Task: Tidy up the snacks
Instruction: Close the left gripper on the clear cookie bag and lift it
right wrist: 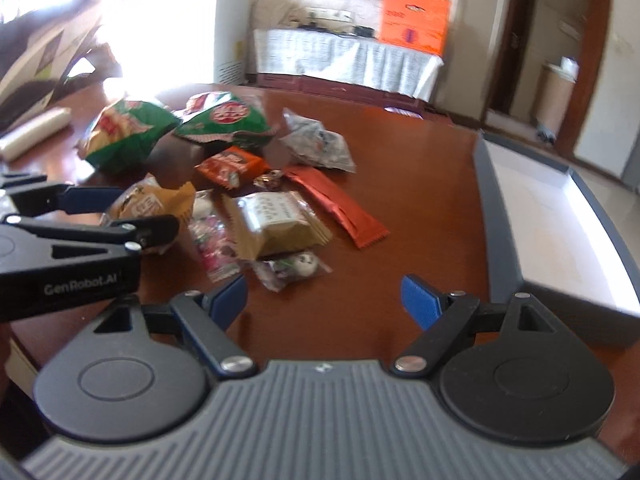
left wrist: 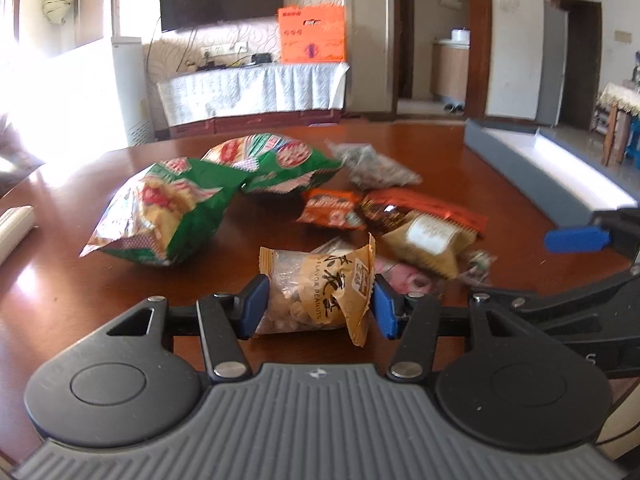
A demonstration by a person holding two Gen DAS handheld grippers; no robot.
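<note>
Peanuts (left wrist: 316, 292) sit pinched between the blue pads of the left hand-held gripper (left wrist: 318, 298), low on the table (left wrist: 80, 300). Two green chip bags (left wrist: 160, 216) lie at ten o'clock. Orange and brown snack packs (left wrist: 420, 220) lie at one o'clock. At three o'clock, the right hand-held gripper (right wrist: 326, 300) is wide, holding nothing. A grey box (right wrist: 560, 216) stands at its two o'clock.
</note>
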